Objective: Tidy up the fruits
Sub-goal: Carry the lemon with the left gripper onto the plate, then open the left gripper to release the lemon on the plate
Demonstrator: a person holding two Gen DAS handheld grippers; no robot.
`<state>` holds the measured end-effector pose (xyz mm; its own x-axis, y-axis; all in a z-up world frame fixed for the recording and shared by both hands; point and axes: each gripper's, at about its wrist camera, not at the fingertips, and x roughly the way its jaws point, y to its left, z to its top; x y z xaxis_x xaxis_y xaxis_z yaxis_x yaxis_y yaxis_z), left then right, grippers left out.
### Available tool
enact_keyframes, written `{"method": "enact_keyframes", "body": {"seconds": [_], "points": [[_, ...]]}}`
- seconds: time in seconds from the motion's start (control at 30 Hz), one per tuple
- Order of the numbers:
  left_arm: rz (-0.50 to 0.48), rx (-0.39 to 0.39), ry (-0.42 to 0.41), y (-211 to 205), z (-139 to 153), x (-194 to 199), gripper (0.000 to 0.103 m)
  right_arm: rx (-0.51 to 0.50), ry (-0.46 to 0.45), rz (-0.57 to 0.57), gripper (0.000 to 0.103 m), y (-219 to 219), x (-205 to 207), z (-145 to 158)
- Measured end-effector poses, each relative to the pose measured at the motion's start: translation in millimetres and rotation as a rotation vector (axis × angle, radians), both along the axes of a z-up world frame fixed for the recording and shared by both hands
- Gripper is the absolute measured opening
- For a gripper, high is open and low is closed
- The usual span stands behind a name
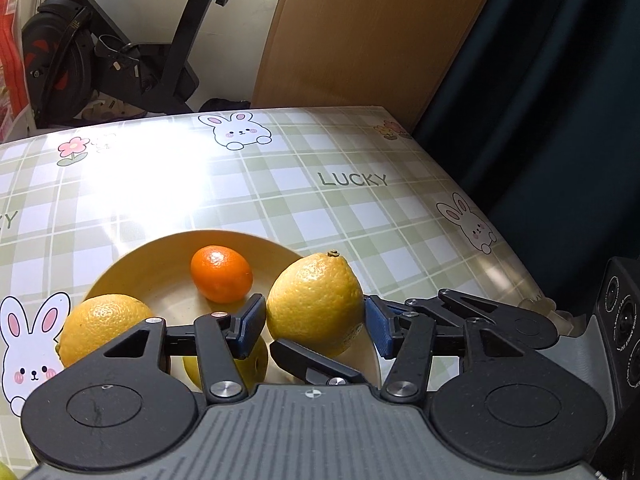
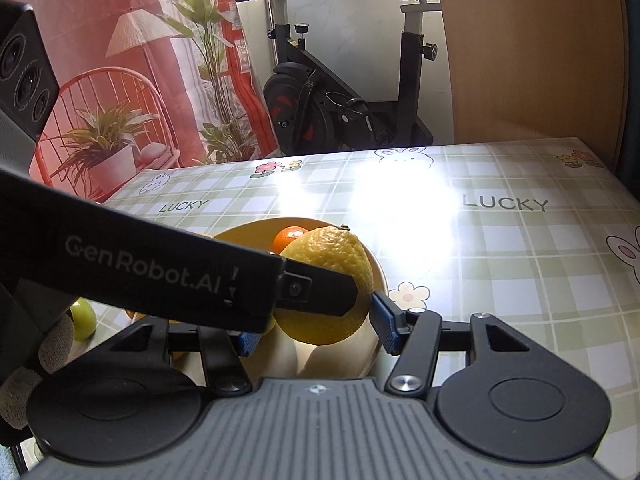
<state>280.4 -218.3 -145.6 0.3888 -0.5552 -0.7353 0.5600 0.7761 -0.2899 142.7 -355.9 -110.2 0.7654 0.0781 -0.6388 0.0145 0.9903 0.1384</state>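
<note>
A large yellow lemon point(image 1: 316, 300) point(image 2: 332, 252) hangs over the right rim of a yellow bowl point(image 1: 132, 256) point(image 2: 380, 276). My left gripper point(image 1: 314, 330) is shut on it, its blue pads pressing both sides. My right gripper point(image 2: 316, 336) holds the same lemon: its right pad touches the peel, while its left pad is partly hidden behind the left gripper's black finger point(image 2: 320, 292). A small orange mandarin point(image 1: 221, 274) point(image 2: 288, 238) lies in the bowl. A second yellow citrus point(image 1: 104, 328) rests at the bowl's left edge, and a third point(image 1: 256, 364) shows under my left finger.
The table wears a green plaid cloth point(image 1: 360, 208) point(image 2: 520, 260) with rabbits and "LUCKY" print. A green fruit point(image 2: 84, 318) lies on the cloth left of the bowl. An exercise bike point(image 2: 340, 100) and a wooden panel point(image 1: 360, 40) stand beyond the far edge; a dark curtain point(image 1: 560, 120) hangs at the right.
</note>
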Motion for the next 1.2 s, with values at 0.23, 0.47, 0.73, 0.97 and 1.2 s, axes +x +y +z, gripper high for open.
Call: {"method": "enact_keyframes", "body": {"seconds": [0.23,0.47,0.73,0.97,1.2], "points": [[0.013,0.015,0.004,-1.3,-5.6,5.4,0.057,-0.043,0.032,0.016,0.057,6.2,13.4,-3.0],[0.028,0.014,-0.009,6.9,1.7,-1.9,0.056,-0.063,0.047,-0.004,0.057,9.9,17.6,-4.1],[0.109,-0.026,-0.033,35.2,20.9,-5.3,0.056,-0.098,0.043,-0.021,0.058,15.8,15.9,9.9],[0.130,-0.021,-0.099,67.8,45.2,-19.4,0.056,-0.140,0.011,0.011,0.058,28.7,7.4,28.8],[0.180,-0.035,-0.164,109.9,69.8,-40.3,0.056,-0.159,-0.034,0.052,0.058,52.4,-5.0,47.5]]}}
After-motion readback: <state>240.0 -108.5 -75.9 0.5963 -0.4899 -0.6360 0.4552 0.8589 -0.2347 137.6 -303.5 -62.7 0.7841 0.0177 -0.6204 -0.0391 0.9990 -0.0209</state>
